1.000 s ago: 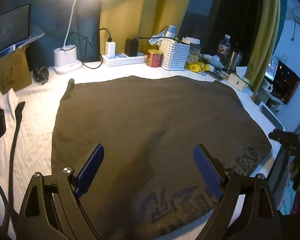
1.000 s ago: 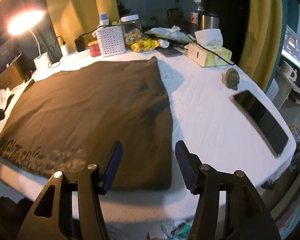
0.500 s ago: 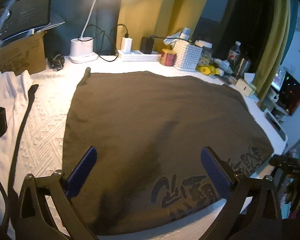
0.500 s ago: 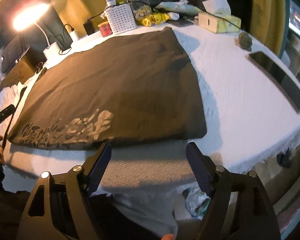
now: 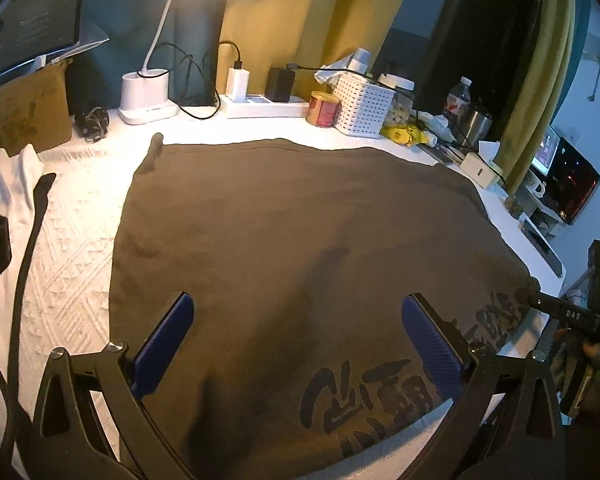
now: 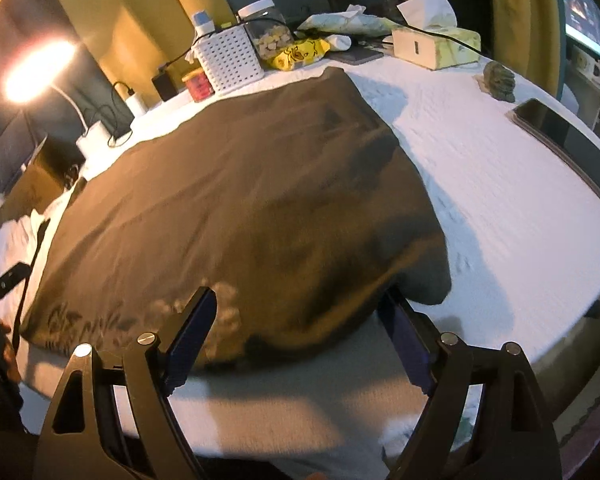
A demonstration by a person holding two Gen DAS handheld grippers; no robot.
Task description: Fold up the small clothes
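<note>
two grippers nearest the cameras, both empty. left gripper (image 5: 296, 304) poised low over the near half of one dark olive t-shirt (image 5: 292, 220), jaws spread wide, wider than a second ago, with only flat cloth beneath. right gripper (image 6: 298, 296) at the shirt's near right corner, jaws likewise wide and clearly wider than a second ago. drawn back off the cloth half a second ago, now brought in again to straddle the near hem. right-hand finger seemingly just under the corner's edge, though too blurred to be sure. probably a set-up for pinching the near hem and starting a first fold. no grip taken yet, no fold made yet.

one t-shirt only, lying flat and spread across the middle of the white-covered worktop (image 5: 76, 240), with one band of printed lettering (image 5: 364, 396) along its near hem. one white garment (image 5: 0, 184) to the left, near the shirt but apart from it. to the right, well apart from the shirt, one dark phone (image 6: 560, 128) and one small figurine (image 6: 498, 80).

along the far edge, roughly left to right: one lit lamp (image 5: 148, 96), one power strip (image 5: 260, 106) carrying two plugs, one red tin (image 5: 322, 109), one white basket (image 5: 364, 108), one jar (image 6: 266, 32), one tissue box (image 6: 432, 46).
</note>
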